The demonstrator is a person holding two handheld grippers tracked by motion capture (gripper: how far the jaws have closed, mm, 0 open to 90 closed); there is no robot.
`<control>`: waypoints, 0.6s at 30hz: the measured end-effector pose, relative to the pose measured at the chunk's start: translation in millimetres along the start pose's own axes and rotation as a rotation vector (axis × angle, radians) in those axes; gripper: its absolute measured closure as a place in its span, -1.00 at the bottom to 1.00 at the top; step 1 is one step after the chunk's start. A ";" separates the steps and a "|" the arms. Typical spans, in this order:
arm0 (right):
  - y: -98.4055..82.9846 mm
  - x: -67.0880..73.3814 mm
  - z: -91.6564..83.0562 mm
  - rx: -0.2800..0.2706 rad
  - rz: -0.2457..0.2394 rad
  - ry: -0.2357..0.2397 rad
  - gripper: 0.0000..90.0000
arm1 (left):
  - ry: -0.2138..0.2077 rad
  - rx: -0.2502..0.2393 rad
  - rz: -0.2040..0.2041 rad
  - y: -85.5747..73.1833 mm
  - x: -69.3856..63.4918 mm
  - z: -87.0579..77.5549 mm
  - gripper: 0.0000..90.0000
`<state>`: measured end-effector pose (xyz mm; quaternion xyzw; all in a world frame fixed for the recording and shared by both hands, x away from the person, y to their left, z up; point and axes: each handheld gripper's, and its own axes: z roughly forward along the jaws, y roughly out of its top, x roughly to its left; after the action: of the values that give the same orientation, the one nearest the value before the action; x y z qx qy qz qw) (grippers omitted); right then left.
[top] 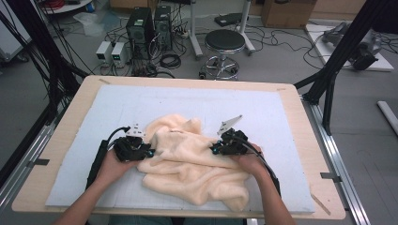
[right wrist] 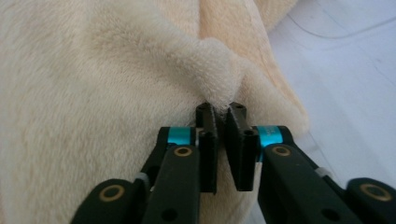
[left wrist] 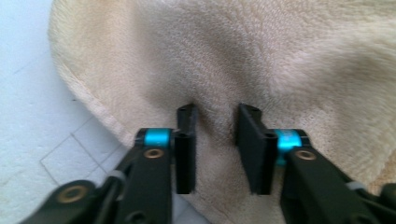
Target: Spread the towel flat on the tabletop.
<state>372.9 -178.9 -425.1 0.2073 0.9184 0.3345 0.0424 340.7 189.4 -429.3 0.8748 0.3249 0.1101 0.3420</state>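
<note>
A cream plush towel (top: pixel 187 161) lies crumpled in the middle of the pale blue mat (top: pixel 267 110). My left gripper (top: pixel 152 152) is at the towel's left edge, held in a hand. In the left gripper view its jaws (left wrist: pixel 217 116) stand a little apart with a thick fold of towel (left wrist: pixel 280 56) gathered between the pads. At the towel's right side my right gripper (top: pixel 212 149) has its jaws nearly together (right wrist: pixel 219 109), pinching a raised ridge of towel (right wrist: pixel 212 60). Both grippers point inward toward each other.
The mat covers most of a wooden table (top: pixel 300 112). Black frame posts (top: pixel 335 61) rise at both far corners. Beyond the far edge stand a round stool (top: pixel 224 44), computer towers (top: pixel 141 28) and loose cables on the floor.
</note>
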 end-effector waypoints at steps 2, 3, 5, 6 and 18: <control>-3.4 1.5 -10.1 0.003 -0.001 -0.012 0.91 | 0.003 0.000 0.000 0.8 -1.4 0.1 0.78; -6.2 4.1 -18.3 -0.008 -0.003 -0.038 0.91 | 0.005 0.000 0.005 1.4 -2.3 0.0 0.82; -11.6 7.4 -31.4 -0.022 -0.005 -0.055 0.91 | 0.000 -0.002 0.004 2.4 -3.2 -1.7 0.84; -19.0 11.7 -47.2 -0.037 0.002 -0.078 0.92 | -0.009 -0.015 -0.007 3.1 -4.1 -2.4 0.86; -55.3 48.1 -75.8 -0.004 -0.018 -0.100 0.92 | -0.134 -0.071 0.040 -2.1 -34.3 -31.2 0.87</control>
<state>293.2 -242.7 -398.6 0.2154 0.9163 0.3250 0.0914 300.5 184.9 -406.6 0.8738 0.2797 0.0694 0.3917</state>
